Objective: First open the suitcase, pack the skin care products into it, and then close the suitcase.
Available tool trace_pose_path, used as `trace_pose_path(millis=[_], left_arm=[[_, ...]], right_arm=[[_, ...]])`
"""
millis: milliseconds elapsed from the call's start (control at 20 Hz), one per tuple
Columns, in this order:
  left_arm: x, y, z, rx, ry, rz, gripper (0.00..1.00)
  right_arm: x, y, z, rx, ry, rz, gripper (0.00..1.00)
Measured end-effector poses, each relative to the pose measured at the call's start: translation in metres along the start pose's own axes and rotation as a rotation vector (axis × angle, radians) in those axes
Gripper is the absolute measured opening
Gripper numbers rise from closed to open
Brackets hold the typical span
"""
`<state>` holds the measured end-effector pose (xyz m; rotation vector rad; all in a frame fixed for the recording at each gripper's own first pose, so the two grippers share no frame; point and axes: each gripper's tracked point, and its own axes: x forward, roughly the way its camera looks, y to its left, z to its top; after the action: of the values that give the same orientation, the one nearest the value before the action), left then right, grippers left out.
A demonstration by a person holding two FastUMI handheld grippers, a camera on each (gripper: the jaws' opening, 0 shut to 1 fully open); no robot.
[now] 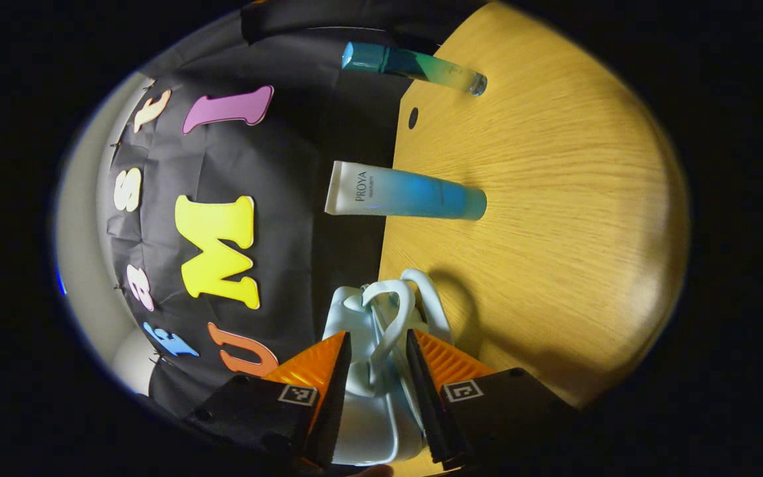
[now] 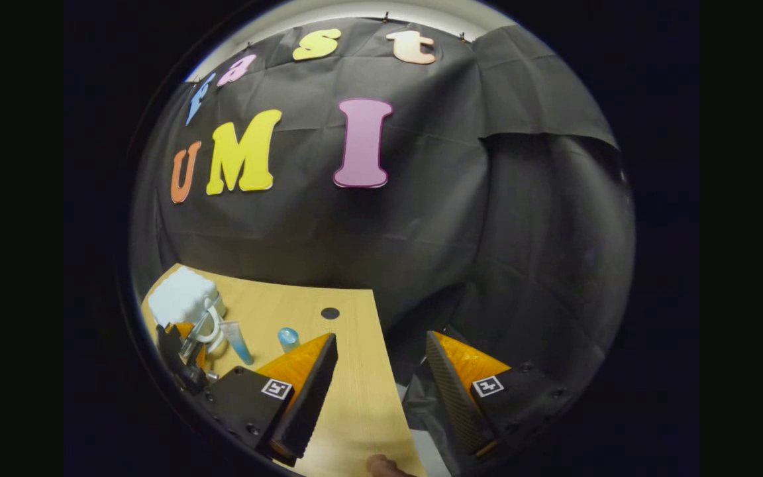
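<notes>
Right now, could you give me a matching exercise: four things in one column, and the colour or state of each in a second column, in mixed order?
Things:
1. suitcase
2. tube
3. bottle
4. right claw

Colours or states:
A. open, holding nothing
B. white fading to blue
C. its handle lies inside the left claw
D. teal cap, greenish body

Pairs: 1-C, 2-B, 3-D, 4-A
</notes>
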<state>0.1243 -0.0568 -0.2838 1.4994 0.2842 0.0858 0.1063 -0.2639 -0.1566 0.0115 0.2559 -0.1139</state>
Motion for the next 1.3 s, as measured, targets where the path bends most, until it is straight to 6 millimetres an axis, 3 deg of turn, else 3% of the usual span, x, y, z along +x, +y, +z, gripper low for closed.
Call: trace_pose_path(millis=[250, 350, 400, 500, 750, 1050, 1300], left_arm=[[0.011, -0.002, -0.003, -0.013, 0.052, 0.017, 0.41], [0.013, -0.004, -0.004, -0.008, 0.049, -0.001, 0.28], [0.014, -0.003, -0.003, -0.007, 0.044, 0.007, 0.16], [0.014, -0.001, -0.004, -0.025, 0.032, 0.016, 0.08], [0.013, 0.007, -0.009, -0.144, 0.020, -0.036, 0.03], [-0.010, 0.074, -0.024, -0.373, -0.012, -0.037, 0.03], [-0.030, 0.141, -0.066, -0.520, -0.029, -0.012, 0.02]], right_arm=[[0.003, -0.006, -0.018, -0.026, 0.035, 0.000, 0.80], [0.001, -0.002, -0.023, -0.026, 0.051, 0.002, 0.80], [-0.001, 0.002, -0.025, -0.030, 0.055, 0.007, 0.80], [-0.005, 0.011, -0.026, -0.050, 0.055, 0.014, 0.80], [-0.023, 0.034, -0.019, -0.071, 0.039, 0.010, 0.80], [-0.047, 0.070, -0.002, -0.077, 0.016, -0.009, 0.79], [-0.069, 0.104, 0.019, -0.060, -0.018, -0.032, 0.80]])
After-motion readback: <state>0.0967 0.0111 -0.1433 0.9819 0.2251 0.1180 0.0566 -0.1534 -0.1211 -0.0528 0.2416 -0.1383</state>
